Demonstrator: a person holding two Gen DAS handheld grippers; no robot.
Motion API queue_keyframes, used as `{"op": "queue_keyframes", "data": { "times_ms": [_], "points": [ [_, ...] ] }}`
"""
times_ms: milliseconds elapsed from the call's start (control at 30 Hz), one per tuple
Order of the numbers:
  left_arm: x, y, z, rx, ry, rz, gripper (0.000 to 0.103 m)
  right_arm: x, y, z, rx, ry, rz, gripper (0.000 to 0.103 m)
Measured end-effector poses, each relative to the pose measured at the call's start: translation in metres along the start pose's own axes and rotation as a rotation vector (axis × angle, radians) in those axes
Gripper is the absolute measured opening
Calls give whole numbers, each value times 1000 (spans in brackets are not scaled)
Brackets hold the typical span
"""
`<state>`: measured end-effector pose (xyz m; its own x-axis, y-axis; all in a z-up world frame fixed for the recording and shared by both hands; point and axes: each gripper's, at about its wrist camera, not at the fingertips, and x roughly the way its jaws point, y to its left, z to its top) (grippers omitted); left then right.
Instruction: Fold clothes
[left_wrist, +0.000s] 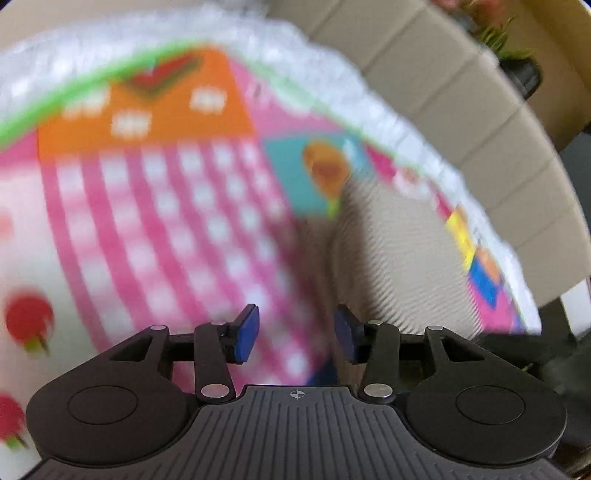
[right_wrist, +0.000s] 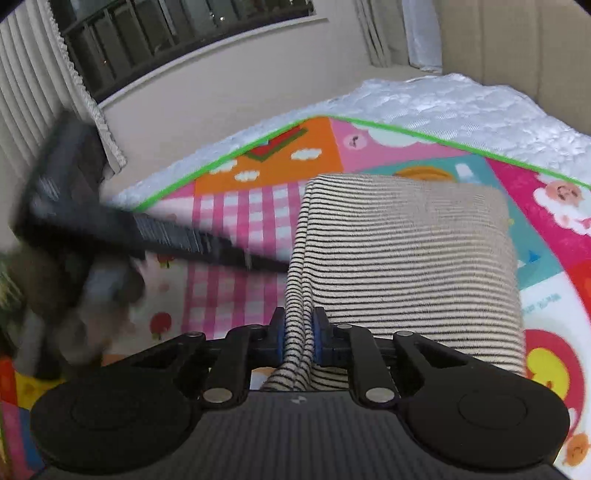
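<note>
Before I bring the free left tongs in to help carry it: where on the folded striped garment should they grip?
Probably the near left edge of the striped garment, beside where the right tongs clamp its stacked layers. Come in low from the left over the play mat; the layer edges show there. The left tongs are open.

Left gripper (left_wrist: 296, 334): matte black linkage arms, silver rivets at each pivot, blue pads (left_wrist: 246, 334) on the fingertips. Grey ribbed housing at near edge, small crosshair mark at its centre, round black discs on either side. Right gripper (right_wrist: 299, 338): same build, same blue pads (right_wrist: 280, 338), faint logo on housing.
</note>
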<state>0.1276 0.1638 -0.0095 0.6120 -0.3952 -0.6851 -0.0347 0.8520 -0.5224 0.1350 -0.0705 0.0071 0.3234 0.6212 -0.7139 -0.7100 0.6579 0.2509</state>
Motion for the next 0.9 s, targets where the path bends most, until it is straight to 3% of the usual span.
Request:
{"op": "queue_keyframes", "data": {
  "times_ms": [100, 233, 267, 333, 400, 600, 667, 733, 800, 900],
  "points": [
    [-8, -17, 19, 33, -60, -113, 55, 3, 12, -2, -60, 4, -24, 14],
    [7, -37, 25, 78, -9, -194, 56, -6, 24, -3, -159, -13, -68, 23],
    [13, -38, 23, 77, 7, -193, 56, -11, 26, -4, -185, -22, -79, 27],
    [24, -35, 18, 68, 33, -183, 56, -25, 28, -7, -242, -46, -98, 54],
    [33, -28, 14, 44, 47, -170, 56, -41, 26, -12, -285, -74, -123, 65],
    [39, -16, 19, 1, 57, -166, 56, -56, 3, -16, -264, -84, -242, 82],
    [40, -18, 19, 6, 57, -157, 56, -48, -8, -13, -222, -39, -271, 87],
    [41, -19, 18, 8, 57, -150, 56, -33, -19, -13, -190, 55, -280, 100],
    [39, -19, 17, 8, 60, -146, 56, -21, -24, -20, -171, 118, -284, 103],
    [40, -21, 15, 16, 61, -141, 56, -17, -28, -29, -159, 143, -277, 103]
  ]
}}
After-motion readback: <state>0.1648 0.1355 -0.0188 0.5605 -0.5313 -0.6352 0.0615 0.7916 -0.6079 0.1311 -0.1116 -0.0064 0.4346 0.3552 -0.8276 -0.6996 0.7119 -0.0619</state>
